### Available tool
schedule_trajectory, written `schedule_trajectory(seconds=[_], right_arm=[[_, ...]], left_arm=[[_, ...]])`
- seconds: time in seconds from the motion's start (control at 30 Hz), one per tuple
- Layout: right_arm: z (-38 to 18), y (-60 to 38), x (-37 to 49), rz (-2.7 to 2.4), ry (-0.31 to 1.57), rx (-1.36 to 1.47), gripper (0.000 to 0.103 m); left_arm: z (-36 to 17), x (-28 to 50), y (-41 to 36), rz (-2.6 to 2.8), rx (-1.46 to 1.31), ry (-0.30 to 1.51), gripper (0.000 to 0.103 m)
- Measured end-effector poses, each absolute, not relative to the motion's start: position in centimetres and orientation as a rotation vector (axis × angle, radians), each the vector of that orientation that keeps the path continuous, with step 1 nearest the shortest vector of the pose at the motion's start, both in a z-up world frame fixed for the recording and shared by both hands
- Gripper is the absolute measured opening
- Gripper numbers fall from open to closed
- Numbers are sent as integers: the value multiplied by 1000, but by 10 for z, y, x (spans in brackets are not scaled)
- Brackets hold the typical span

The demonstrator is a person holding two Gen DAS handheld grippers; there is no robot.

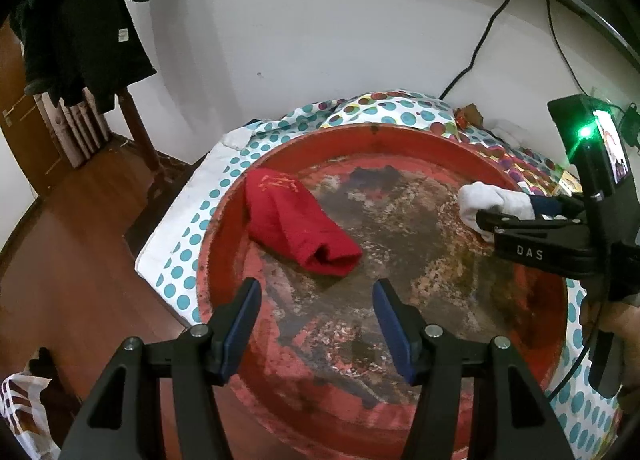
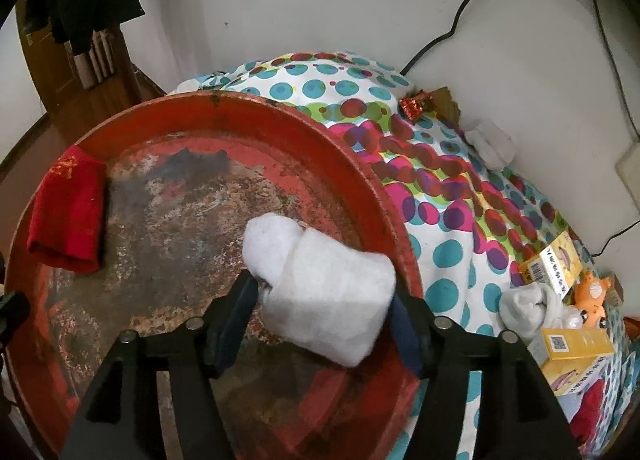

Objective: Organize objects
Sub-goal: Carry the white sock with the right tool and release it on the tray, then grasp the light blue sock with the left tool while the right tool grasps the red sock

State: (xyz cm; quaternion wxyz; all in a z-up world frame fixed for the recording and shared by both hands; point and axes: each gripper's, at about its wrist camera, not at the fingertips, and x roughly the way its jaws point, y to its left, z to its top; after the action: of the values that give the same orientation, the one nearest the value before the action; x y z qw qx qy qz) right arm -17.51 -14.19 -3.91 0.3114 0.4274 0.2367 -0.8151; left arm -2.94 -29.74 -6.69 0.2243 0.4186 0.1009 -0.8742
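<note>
The right gripper (image 2: 320,300) is clamping the soft, light, folded white sock (image 2: 324,292) between its fingers across the thick middle, above the red tray (image 2: 360,188); the left gripper (image 1: 316,324) is hovering wide open, with the red sock (image 1: 296,228) lying just beyond its fingertips.

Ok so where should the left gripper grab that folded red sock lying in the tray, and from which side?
Grip the red sock across its thick rolled end, which points toward the open left gripper. It lies flat in the red tray with bare tray around it, so probably come straight forward and down from the near side, one finger on each flank of the roll.
</note>
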Motion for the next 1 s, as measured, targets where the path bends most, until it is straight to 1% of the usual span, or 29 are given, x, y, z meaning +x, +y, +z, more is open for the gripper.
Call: schedule_trajectory(seconds=[0.03, 0.3, 0.43, 0.6, 0.83, 0.9, 0.93, 0.97, 1.0], right_arm=[[-37, -140, -173, -2154, 621, 1120, 67], [-11, -117, -155, -2167, 529, 1061, 71], [-1, -88, -144, -2188, 470, 1038, 74], [4, -33, -140, -2264, 441, 1044, 74], [1, 76, -162, -2457, 313, 1128, 75], [-2, 104, -170, -2517, 280, 1156, 80], [-5, 117, -174, -2540, 246, 1171, 88], [-8, 129, -178, -2560, 221, 1183, 93], [-11, 138, -182, -2582, 210, 1193, 93]], left_arm=[[-67, -30, -297, -2412, 1156, 278, 60], [-67, -33, -286, -2432, 1165, 239, 60], [-69, -36, -276, -2443, 1180, 207, 60], [-69, -39, -258, -2470, 1189, 154, 60], [-68, -44, -228, -2525, 1202, 74, 60], [-67, -45, -220, -2546, 1204, 60, 60], [-67, -46, -216, -2552, 1209, 55, 60], [-66, -46, -212, -2560, 1211, 49, 60], [-65, -45, -208, -2574, 1212, 44, 60]])
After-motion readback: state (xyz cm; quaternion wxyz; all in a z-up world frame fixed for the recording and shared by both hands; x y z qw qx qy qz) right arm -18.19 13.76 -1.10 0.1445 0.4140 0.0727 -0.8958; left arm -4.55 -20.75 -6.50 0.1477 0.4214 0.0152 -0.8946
